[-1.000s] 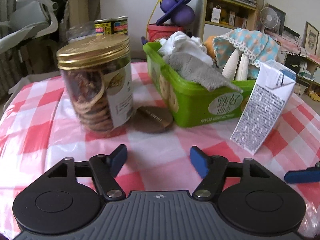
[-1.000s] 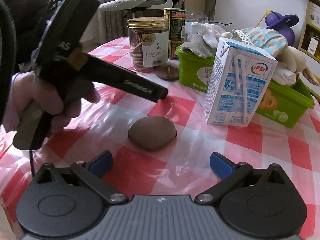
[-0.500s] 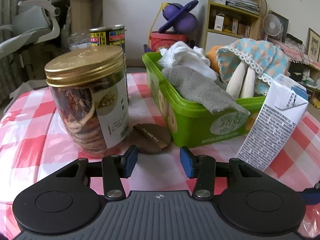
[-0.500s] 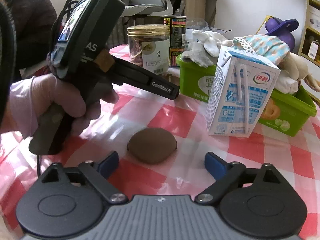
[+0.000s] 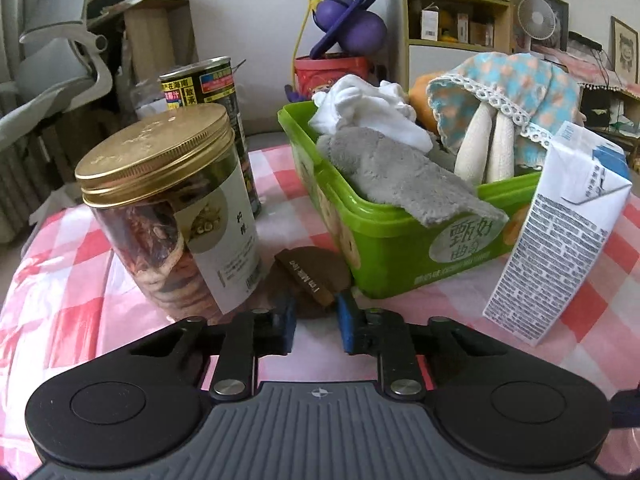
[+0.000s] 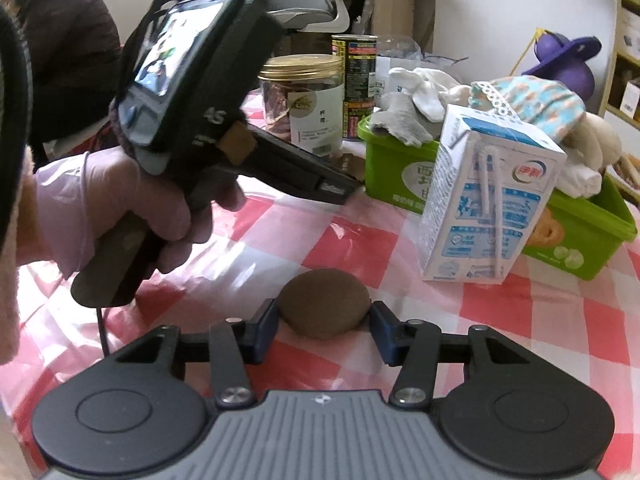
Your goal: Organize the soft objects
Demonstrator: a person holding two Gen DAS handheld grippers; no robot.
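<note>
left wrist view: left gripper [image 5: 316, 322], jaws closing around flat brown round pad with label strip [image 5: 310, 276], lying on red-and-white checked tablecloth [image 5: 72, 280] between gold-lidded clear plastic jar [image 5: 172, 216] and green plastic tub of soft toys [image 5: 400, 240]; contact unclear.

right wrist view: right gripper [image 6: 323, 330], jaws closing around brown rounded cushion [image 6: 323, 308], pads just beside it; white-and-blue milk carton [image 6: 488, 204] behind.

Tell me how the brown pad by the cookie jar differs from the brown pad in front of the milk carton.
The brown pad by the cookie jar looks flat and shows a printed label strip; the brown pad in front of the milk carton is domed and plain. The first sits wedged between the cookie jar and the green tub; the second lies alone on open tablecloth. Both are brown, rounded, and sit between closing jaws.
</note>
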